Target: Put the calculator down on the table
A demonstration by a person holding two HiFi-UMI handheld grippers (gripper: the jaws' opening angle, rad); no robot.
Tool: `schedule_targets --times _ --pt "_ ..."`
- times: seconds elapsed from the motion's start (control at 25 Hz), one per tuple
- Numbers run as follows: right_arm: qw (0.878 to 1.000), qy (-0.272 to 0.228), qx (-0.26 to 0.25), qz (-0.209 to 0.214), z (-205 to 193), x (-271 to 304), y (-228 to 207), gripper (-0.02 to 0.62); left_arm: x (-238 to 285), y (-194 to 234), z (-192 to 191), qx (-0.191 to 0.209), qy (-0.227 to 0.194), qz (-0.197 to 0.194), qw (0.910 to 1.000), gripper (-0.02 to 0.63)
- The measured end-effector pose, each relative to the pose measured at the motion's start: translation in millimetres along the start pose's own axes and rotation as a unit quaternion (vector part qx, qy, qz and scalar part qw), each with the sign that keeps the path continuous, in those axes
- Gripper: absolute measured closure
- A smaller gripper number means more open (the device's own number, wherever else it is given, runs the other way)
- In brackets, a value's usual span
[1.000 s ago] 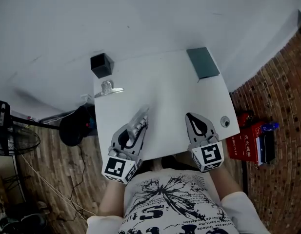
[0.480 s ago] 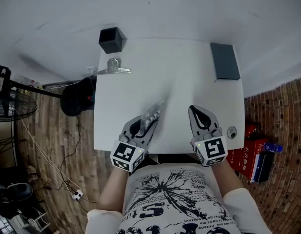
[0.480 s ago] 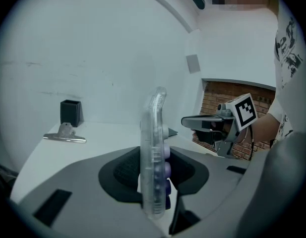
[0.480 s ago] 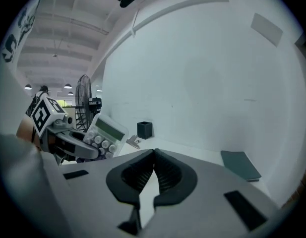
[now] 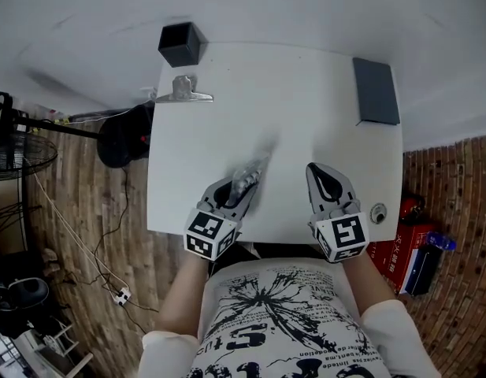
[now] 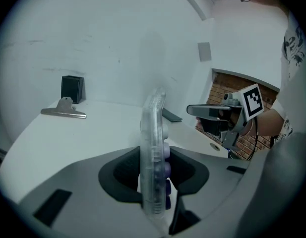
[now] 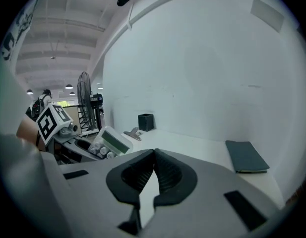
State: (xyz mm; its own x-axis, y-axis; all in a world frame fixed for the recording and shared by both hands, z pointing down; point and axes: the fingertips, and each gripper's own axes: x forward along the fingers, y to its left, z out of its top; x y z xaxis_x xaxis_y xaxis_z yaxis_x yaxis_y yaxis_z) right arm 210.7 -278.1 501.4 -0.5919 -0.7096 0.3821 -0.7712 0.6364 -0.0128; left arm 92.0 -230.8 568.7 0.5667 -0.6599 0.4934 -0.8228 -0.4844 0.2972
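The left tongs (image 5: 241,189) are closed on the calculator (image 5: 248,178), gripping its lower end across front and back. It has a clear casing with rounded keys (its display shows in the right gripper view). It sits edge-on between the jaws, keys turned toward the right tongs (image 5: 315,172), and juts forward over the near part of the white counter (image 5: 306,116). Whether its far end touches the surface cannot be told.

The right tongs hover beside it over the counter's near edge, jaws pressed together with nothing between them.

At the far left corner stands a black box (image 5: 180,44), with a metal bulldog clip (image 5: 183,91) just in front of it. A dark grey notebook (image 5: 376,91) lies at the far right.
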Motion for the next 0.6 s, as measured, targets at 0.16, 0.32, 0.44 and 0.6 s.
schedule_targets --times 0.16,0.32,0.44,0.6 --pt "1.000 0.011 0.004 0.002 -7 3 -2 0.580 9 5 -3 -0.025 0.001 -0.007 0.9997 0.463" --pt "1.000 0.022 -0.002 0.004 -12 3 -6 0.580 14 10 -2 -0.054 -0.003 -0.009 0.9985 0.462" --pt "1.000 0.028 0.001 0.002 -17 4 -12 0.580 20 16 -1 -0.072 -0.002 -0.010 0.9973 0.460" --pt "0.999 0.035 0.024 0.000 -21 7 -18 0.580 28 29 0 -0.081 0.011 0.013 0.9965 0.449"
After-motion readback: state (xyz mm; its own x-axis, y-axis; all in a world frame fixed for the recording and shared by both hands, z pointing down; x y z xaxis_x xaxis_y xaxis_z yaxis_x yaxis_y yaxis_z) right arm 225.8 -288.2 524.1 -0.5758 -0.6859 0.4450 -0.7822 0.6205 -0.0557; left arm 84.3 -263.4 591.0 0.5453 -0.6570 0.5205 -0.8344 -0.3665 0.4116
